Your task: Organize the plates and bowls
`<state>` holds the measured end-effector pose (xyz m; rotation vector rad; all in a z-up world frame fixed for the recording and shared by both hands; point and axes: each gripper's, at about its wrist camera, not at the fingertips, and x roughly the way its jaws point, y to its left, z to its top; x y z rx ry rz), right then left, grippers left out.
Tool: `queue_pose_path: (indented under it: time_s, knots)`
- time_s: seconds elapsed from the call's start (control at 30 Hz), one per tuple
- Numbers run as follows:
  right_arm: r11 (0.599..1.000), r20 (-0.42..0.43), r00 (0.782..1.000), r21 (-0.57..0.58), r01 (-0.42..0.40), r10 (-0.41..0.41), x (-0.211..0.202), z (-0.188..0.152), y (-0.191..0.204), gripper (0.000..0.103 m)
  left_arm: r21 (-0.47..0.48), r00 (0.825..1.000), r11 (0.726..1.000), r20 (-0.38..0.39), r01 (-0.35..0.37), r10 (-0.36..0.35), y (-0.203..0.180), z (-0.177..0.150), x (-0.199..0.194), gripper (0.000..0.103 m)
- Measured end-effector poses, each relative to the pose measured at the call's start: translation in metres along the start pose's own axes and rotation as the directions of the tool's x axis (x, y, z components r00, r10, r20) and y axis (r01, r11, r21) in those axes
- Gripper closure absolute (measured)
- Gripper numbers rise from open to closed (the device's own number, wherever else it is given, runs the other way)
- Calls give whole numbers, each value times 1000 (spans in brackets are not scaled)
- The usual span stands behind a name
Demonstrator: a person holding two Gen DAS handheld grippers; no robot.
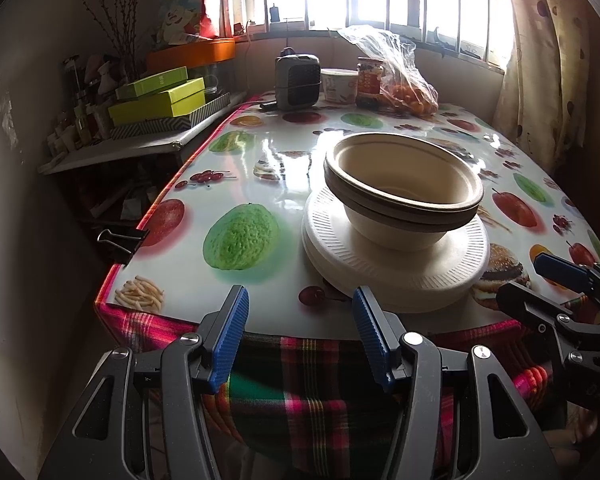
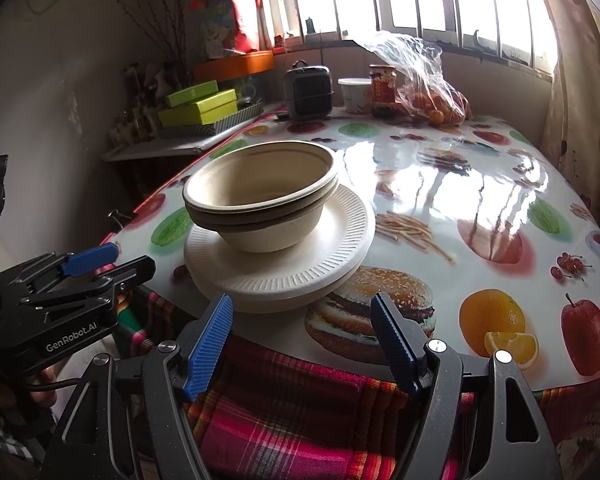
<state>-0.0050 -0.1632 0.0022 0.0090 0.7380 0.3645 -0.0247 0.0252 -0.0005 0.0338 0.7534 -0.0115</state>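
Two nested beige paper bowls (image 1: 400,184) (image 2: 260,196) sit on a stack of white ribbed plates (image 1: 396,276) (image 2: 284,268) near the table's front edge. My left gripper (image 1: 300,312) is open and empty, just off the front edge, left of the stack; it also shows in the right wrist view (image 2: 112,264). My right gripper (image 2: 302,320) is open and empty, in front of the stack; it also shows at the right of the left wrist view (image 1: 536,280).
The table (image 1: 260,184) has a glossy fruit-print cover over a plaid cloth. At its far end stand a small grey heater (image 1: 298,80), a white tub (image 1: 340,84), a jar (image 1: 369,82) and a plastic bag of oranges (image 1: 408,92). A side shelf holds green boxes (image 1: 160,100). A binder clip (image 1: 122,238) grips the left edge.
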Motion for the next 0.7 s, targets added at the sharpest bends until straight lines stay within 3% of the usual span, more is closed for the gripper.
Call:
queue_pose_path:
  time_s: [0.7]
  knots:
    - [1000, -1, 1000, 12, 3, -3, -2, 3, -3, 31, -1, 1000, 1000, -11, 0, 0, 3, 3, 4, 48]
